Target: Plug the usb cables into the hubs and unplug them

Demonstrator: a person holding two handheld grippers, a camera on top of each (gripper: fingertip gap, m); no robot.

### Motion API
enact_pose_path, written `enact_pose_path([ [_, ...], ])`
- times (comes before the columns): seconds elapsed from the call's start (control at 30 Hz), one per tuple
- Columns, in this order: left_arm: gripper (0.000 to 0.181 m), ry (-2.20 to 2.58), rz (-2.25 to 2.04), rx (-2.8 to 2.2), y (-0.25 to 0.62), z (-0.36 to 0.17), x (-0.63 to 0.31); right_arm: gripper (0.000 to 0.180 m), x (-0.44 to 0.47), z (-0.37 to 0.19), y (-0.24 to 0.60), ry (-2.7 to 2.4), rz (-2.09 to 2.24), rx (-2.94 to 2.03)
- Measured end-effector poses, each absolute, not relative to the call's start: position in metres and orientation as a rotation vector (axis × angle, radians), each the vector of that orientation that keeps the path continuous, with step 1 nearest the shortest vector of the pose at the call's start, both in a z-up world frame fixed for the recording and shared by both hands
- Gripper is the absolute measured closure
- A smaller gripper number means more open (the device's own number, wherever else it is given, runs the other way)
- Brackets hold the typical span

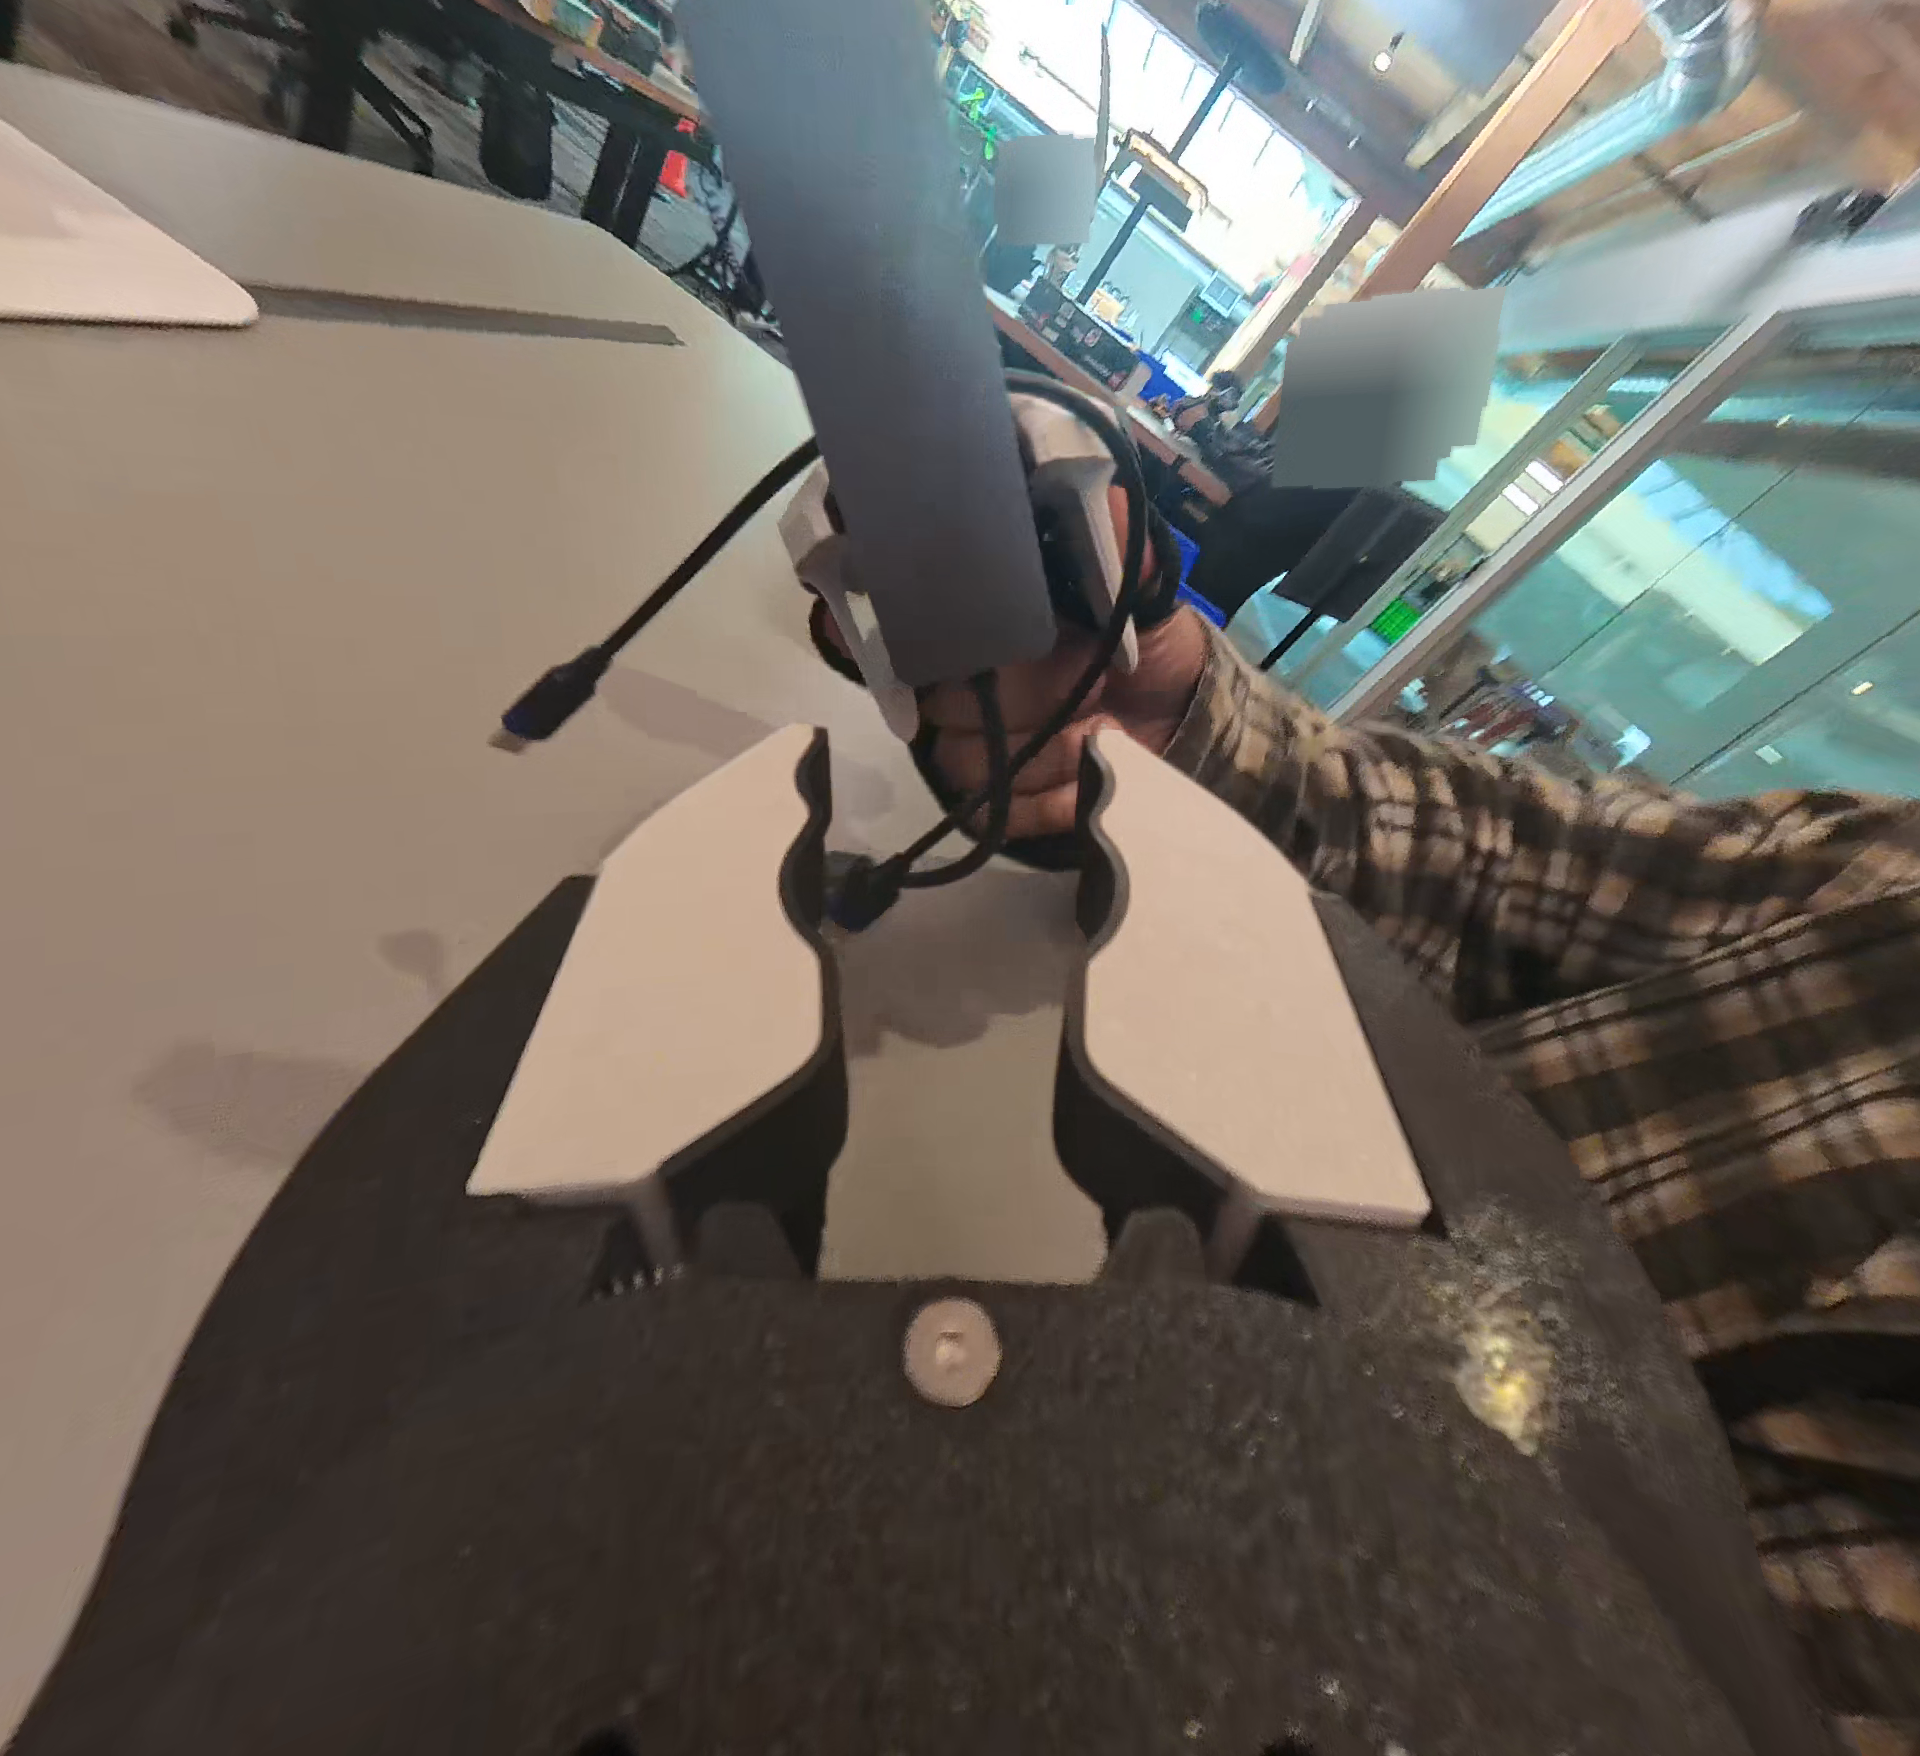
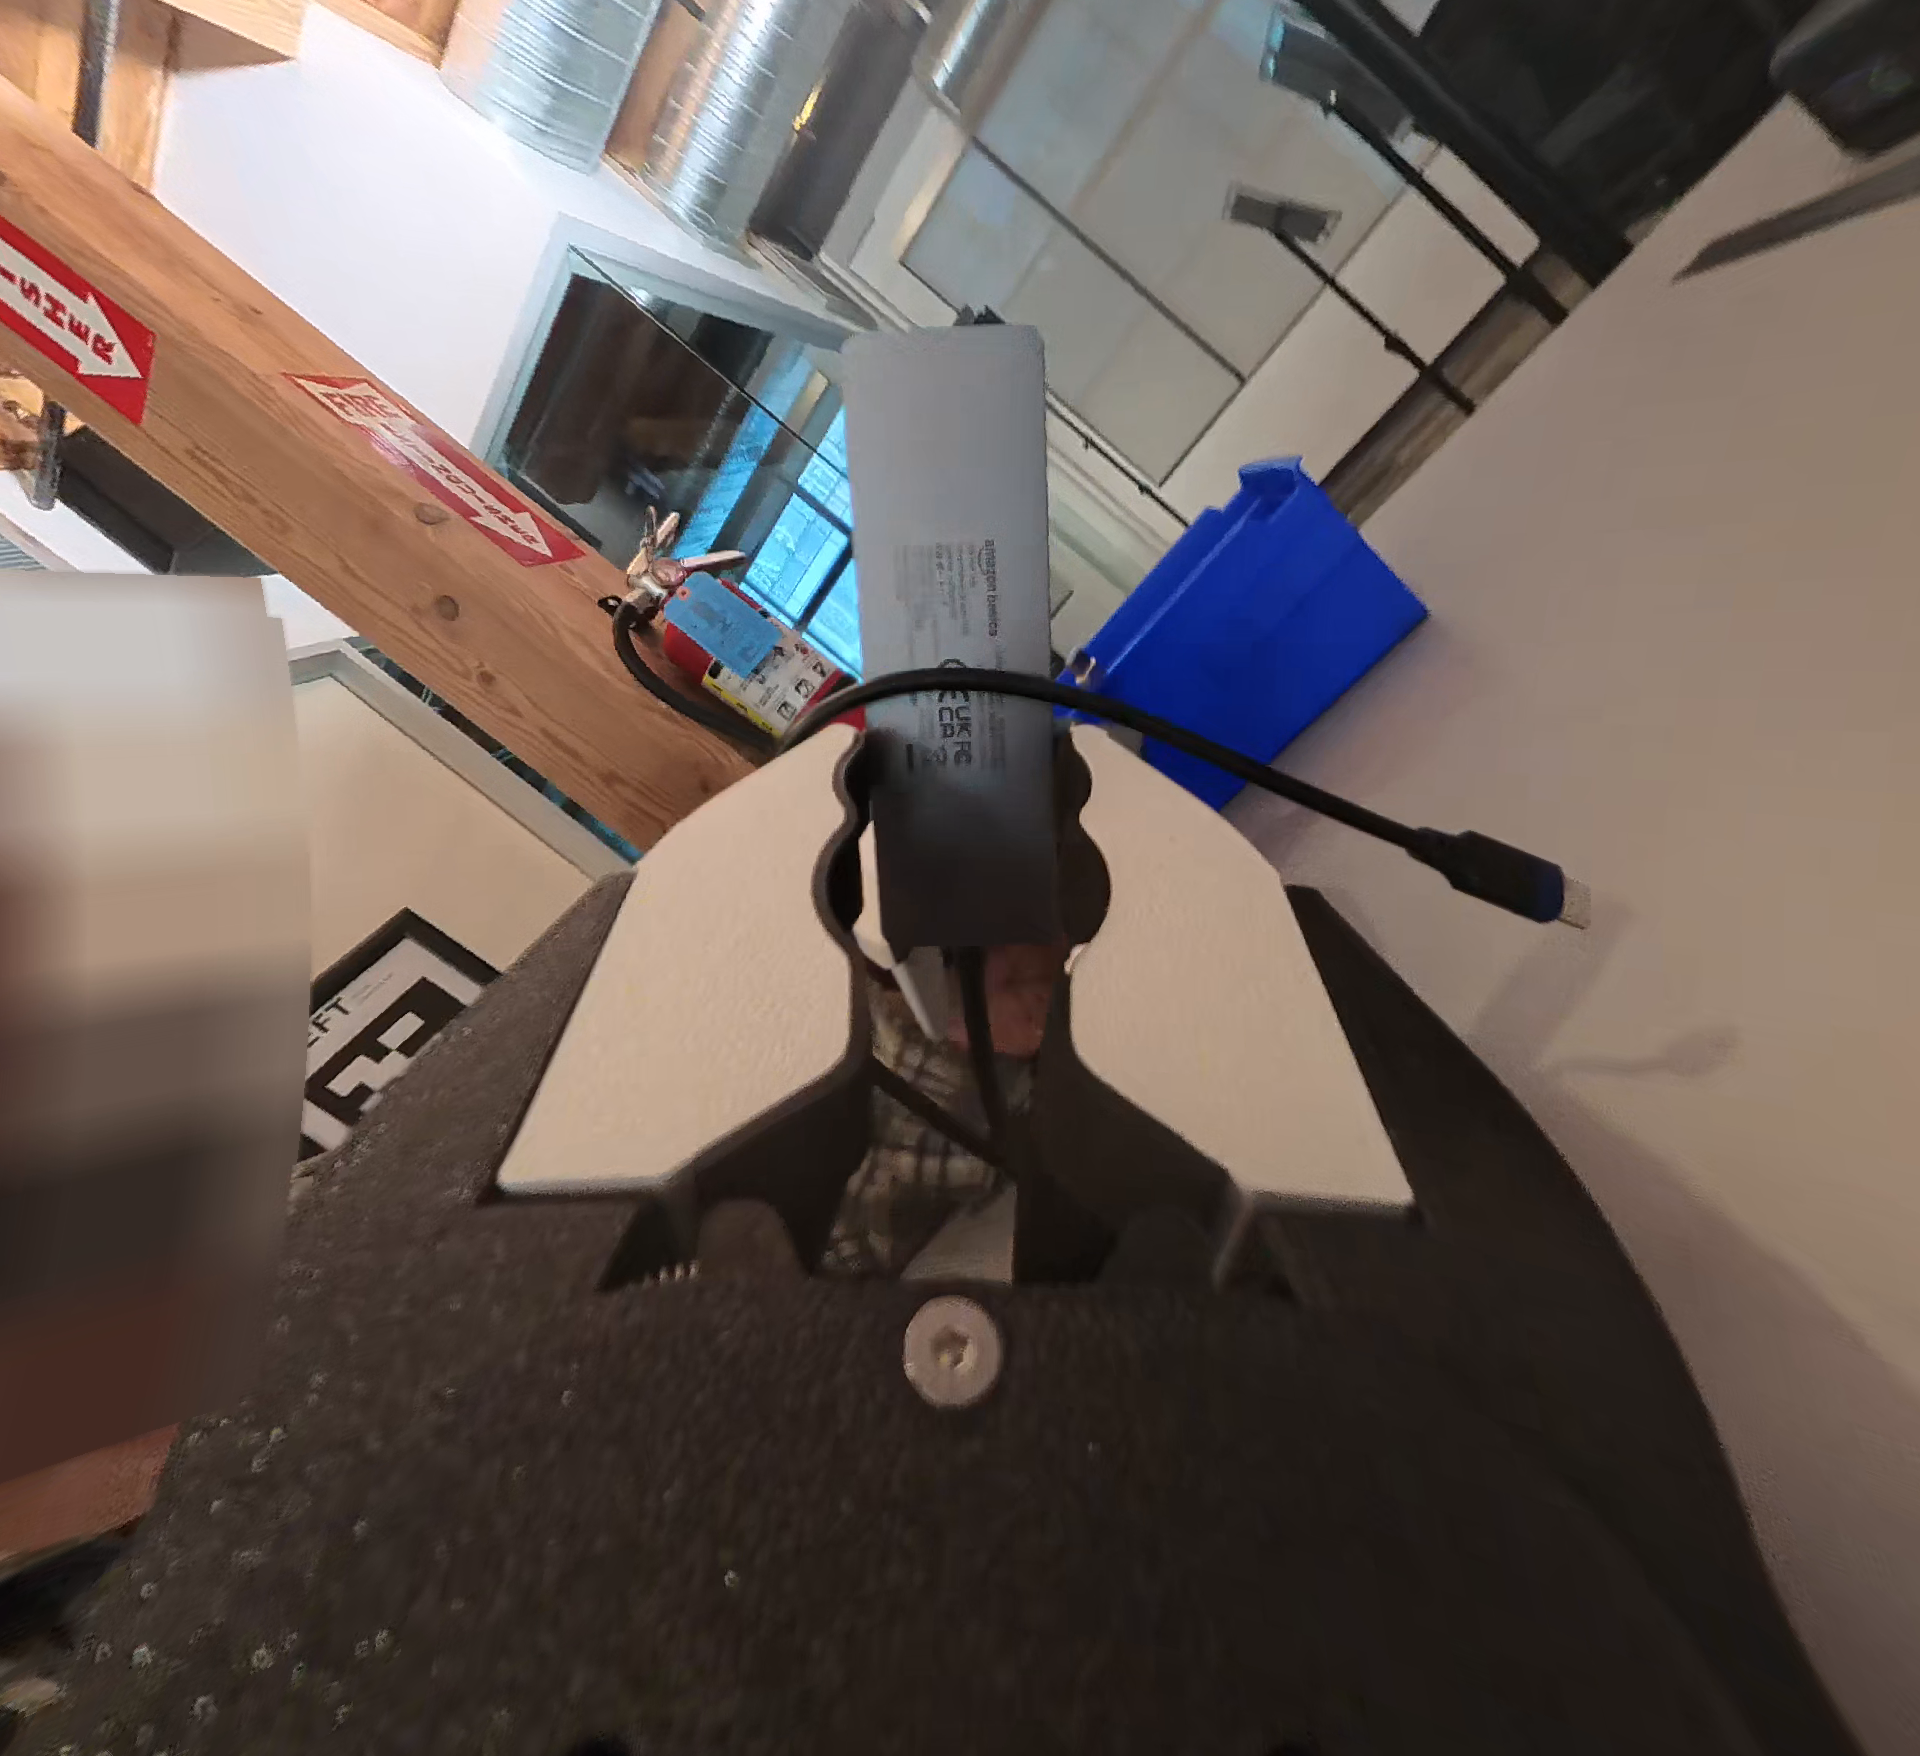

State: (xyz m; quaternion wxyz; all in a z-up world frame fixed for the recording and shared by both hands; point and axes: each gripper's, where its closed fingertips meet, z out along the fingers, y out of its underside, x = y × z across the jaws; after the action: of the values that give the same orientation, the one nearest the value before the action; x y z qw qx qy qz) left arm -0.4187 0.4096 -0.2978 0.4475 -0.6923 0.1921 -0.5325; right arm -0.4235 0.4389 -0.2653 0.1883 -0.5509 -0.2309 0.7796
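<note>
My right gripper (image 2: 961, 771) is shut on the lower end of a flat grey USB hub (image 2: 945, 563) and holds it upright above the white table (image 2: 1662, 563). A black cable (image 2: 1195, 740) loops across the hub, and its blue-tipped USB plug (image 2: 1507, 870) hangs free. In the left wrist view the hub (image 1: 873, 304) stands in front of my left gripper (image 1: 956, 771), which is open. A second blue-tipped plug (image 1: 857, 891) sits between its fingers, close to the left finger (image 1: 707, 958). The free plug (image 1: 551, 698) dangles to the left over the table (image 1: 312, 563).
A blue bin (image 2: 1247, 626) stands on the table behind the hub. A white pad (image 1: 94, 252) lies at the table's far left, beside a grey slot (image 1: 468, 319). A person's hand (image 1: 1039, 761) and plaid sleeve (image 1: 1558, 927) hold the right gripper.
</note>
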Motion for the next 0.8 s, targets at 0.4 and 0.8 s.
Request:
enact_pose_path([
  [0.4,0.144,0.385,-1.523,-1.636,0.422,-0.283,-0.392,0.147,-0.419,-0.254,0.44,-0.618,2.033,-1.312],
  [0.8,0.148,0.496,-1.374,-1.672,0.42,-0.284,-0.397,0.146,-0.404,-0.255,0.437,-0.785,1.96,-1.34],
])
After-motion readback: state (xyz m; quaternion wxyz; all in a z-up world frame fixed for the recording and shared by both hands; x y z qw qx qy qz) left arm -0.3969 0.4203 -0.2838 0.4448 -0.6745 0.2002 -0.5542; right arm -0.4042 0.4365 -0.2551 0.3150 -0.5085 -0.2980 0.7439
